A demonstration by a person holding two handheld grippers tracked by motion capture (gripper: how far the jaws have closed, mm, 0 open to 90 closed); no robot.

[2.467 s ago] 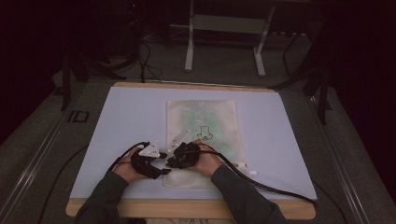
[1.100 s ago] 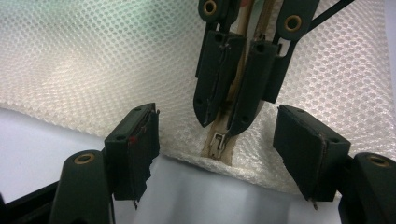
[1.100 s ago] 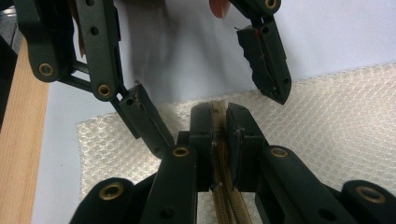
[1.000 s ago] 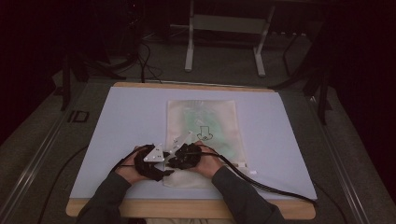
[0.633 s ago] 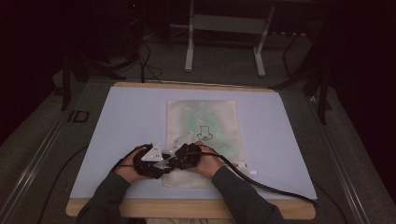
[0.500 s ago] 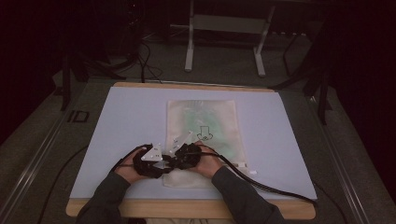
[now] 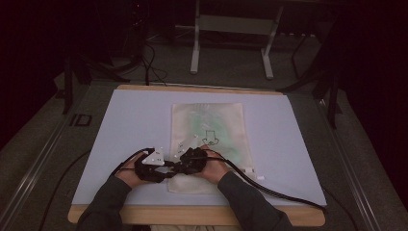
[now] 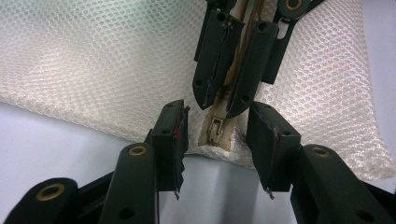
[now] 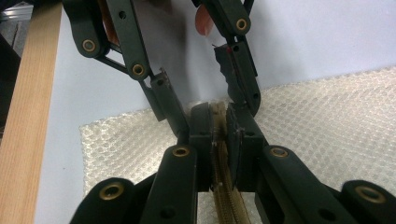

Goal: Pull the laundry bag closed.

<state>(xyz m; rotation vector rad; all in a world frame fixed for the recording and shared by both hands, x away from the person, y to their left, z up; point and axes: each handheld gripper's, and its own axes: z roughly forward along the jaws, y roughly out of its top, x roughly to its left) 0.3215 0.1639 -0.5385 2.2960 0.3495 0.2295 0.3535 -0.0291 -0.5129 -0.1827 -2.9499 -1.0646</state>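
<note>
Working the zipper on the mesh bag, which lies flat on the mat near my edge of the table. My right gripper is clamped on the zipper tape just behind the slider, pinning that end. My left gripper has just been closing; its jaws stand narrow, one either side of the zipper pull at the bag's corner, pads not pressing yet. Mesh looks light, soft and floppy: it will bunch and lift if dragged, so I judge the tape must stay pinned. The pull is small, flat metal, likely slippery, and easy to miss; best taken square across its tab, not on the mesh beside it. Then tug along the tape line, away from the right gripper. A skewed pinch could snag netting in the teeth.
</note>
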